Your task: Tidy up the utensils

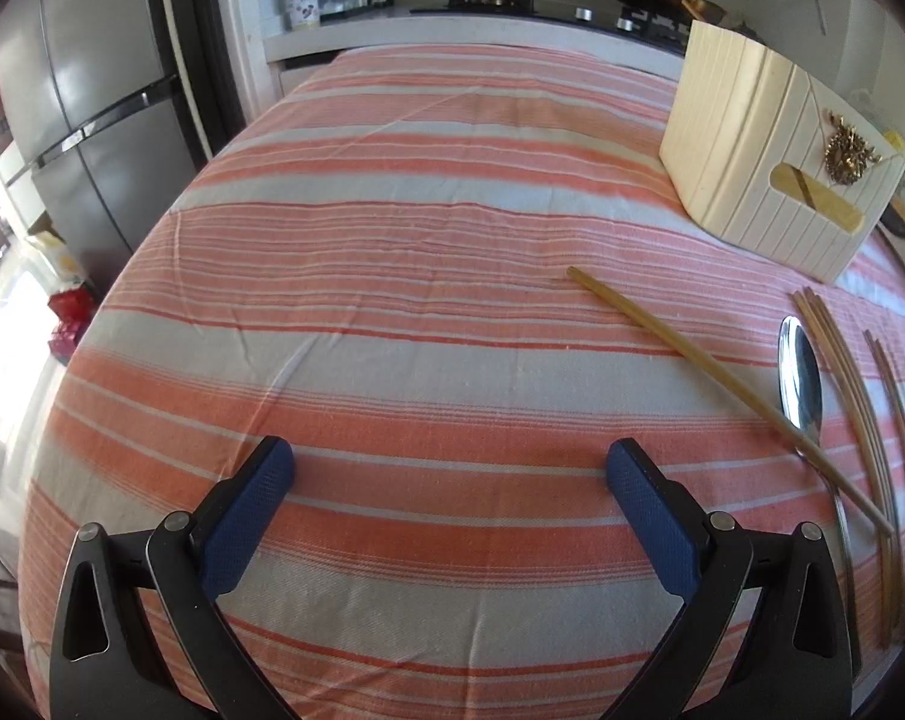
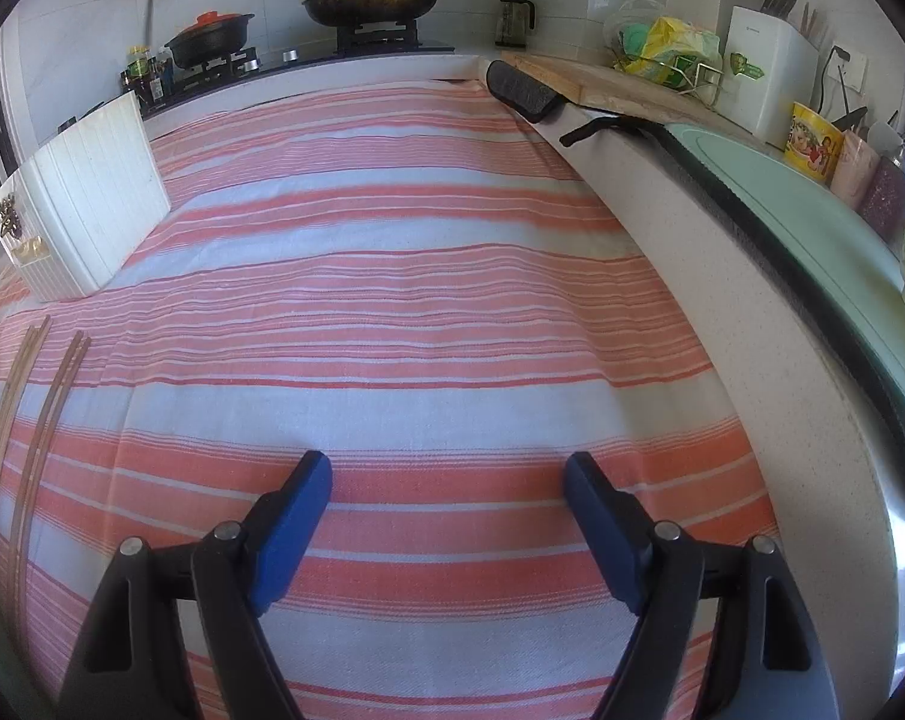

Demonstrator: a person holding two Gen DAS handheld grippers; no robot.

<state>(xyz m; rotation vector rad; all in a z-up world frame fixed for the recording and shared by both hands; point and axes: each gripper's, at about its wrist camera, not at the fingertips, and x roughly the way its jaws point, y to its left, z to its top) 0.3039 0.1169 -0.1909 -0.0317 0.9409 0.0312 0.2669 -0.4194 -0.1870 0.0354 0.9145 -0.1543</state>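
Grippers: left gripper [image 1: 450,468] and right gripper [image 2: 447,480] both hover over the striped tablecloth [image 1: 392,276] with jaws spread wide and nothing between the blue pads.
Left gripper: over bare cloth, the utensils lie to its right, apart from it.
Right gripper: over bare cloth, the utensils lie far to its left near the frame edge.
Single chopstick [image 1: 722,384]: lies alone at a slant on the cloth; its near end crosses over the spoon handle.
Spoon [image 1: 800,378]: metal, bowl pointing away from the camera, just beside the chopstick bundles.
Chopstick bundles [image 1: 854,396]: two groups side by side on the cloth, right of the spoon, running roughly lengthwise; seen again in the right wrist view at [image 2: 26,396].
Box [image 1: 764,156]: cream, ribbed, with a slot handle and a gold ornament on its end; it stands on the cloth beyond the utensils, near the far right corner in the left wrist view.
Background: stove [image 2: 374,36] with a lidded pan and a black pot behind the table; refrigerator [image 1: 92,120] at the left.
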